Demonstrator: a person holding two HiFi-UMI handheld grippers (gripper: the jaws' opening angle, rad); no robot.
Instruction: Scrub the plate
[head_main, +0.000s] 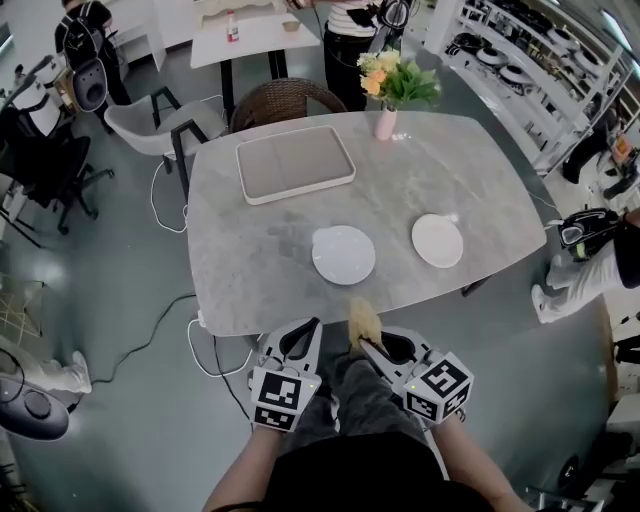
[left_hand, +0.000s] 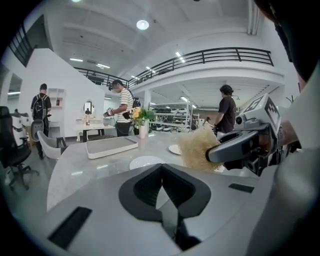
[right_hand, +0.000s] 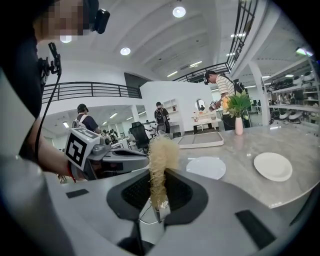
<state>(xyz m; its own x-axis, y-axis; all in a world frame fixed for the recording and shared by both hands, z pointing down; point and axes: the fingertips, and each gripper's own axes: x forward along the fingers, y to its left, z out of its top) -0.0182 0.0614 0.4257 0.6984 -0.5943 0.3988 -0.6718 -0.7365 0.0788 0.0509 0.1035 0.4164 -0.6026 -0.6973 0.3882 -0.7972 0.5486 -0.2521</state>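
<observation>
My right gripper pinched a shaggy, fibrous scrubber; my left gripper was pressed together. A round white plate lay near the desk edge.

No text, label, brand or number can be read anywhere.

1. The bench is grey with pale marbling.
2. The middle plate and the right plate are plain white.
3. The fibre scrubber is straw yellow.
4. The tray is beige with a cream rim.
5. The vase is pink.
</observation>
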